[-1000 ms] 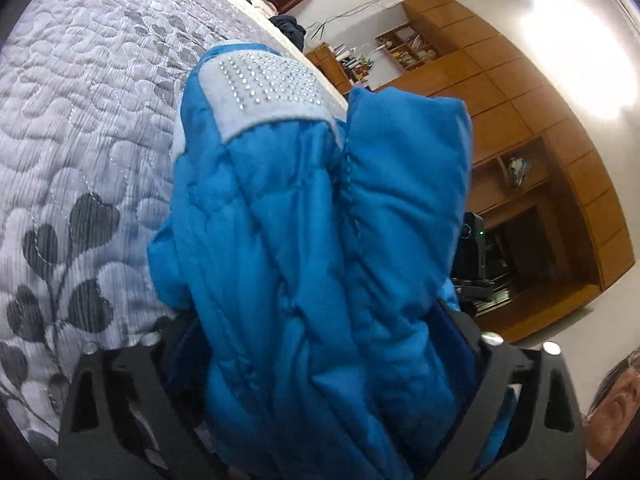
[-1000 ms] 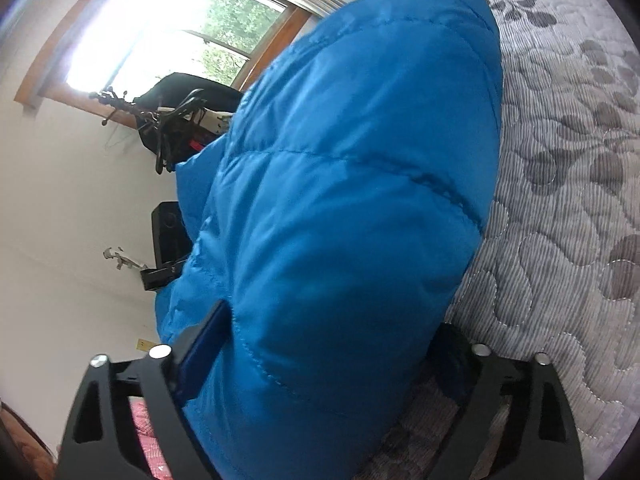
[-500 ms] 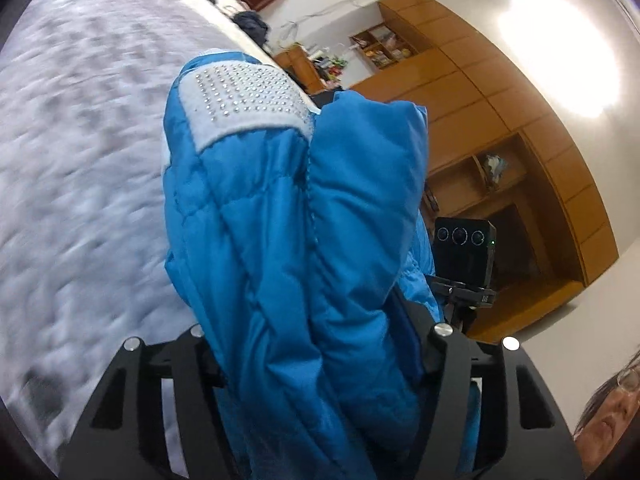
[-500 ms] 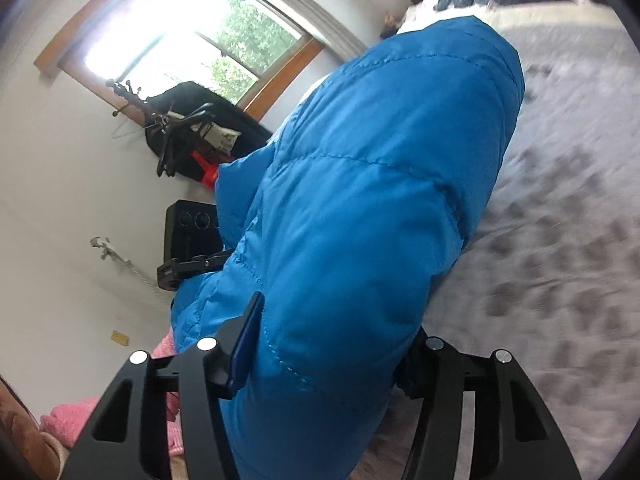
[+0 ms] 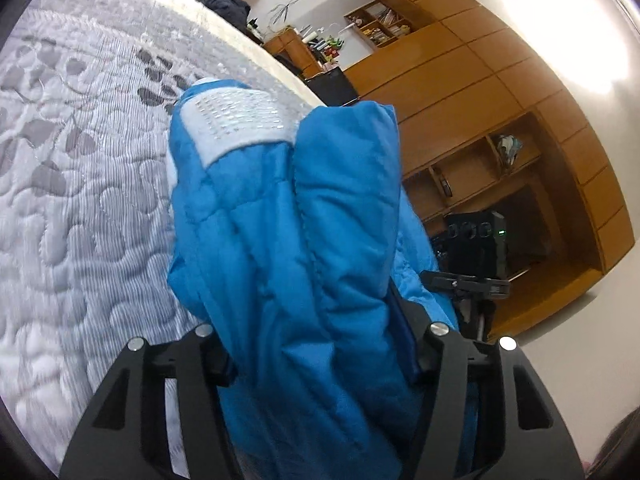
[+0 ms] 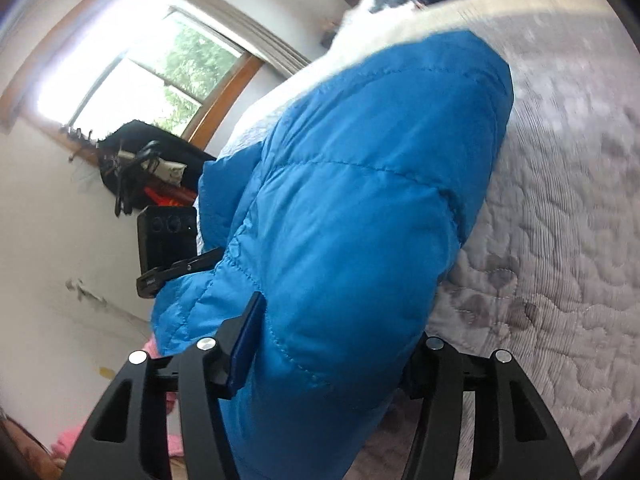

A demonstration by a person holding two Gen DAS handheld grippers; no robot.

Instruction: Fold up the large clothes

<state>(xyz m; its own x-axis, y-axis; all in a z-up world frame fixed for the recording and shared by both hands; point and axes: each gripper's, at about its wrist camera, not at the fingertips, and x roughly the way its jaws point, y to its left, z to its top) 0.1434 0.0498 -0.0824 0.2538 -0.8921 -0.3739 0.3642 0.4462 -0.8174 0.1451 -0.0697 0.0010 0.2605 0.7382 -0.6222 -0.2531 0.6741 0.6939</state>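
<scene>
- Left claw [image 5: 320,344] and right claw [image 6: 320,344] each clamp bunched blue jacket [image 5: 288,240] above the bed [image 5: 80,184].
- Slippery padding could slide free — spoiling the fold.

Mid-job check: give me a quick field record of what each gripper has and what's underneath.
garment: blue quilted jacket, bunched, with a white studded patch near its top
left gripper: shut on a thick bunch of the jacket
right gripper: shut on a puffy fold of the jacket
surface: grey quilted bedspread with a leaf pattern, below and beside the jacket
jacket contact with bed: cannot tell
background: wooden wall cabinets in the left view; window in the right view
</scene>
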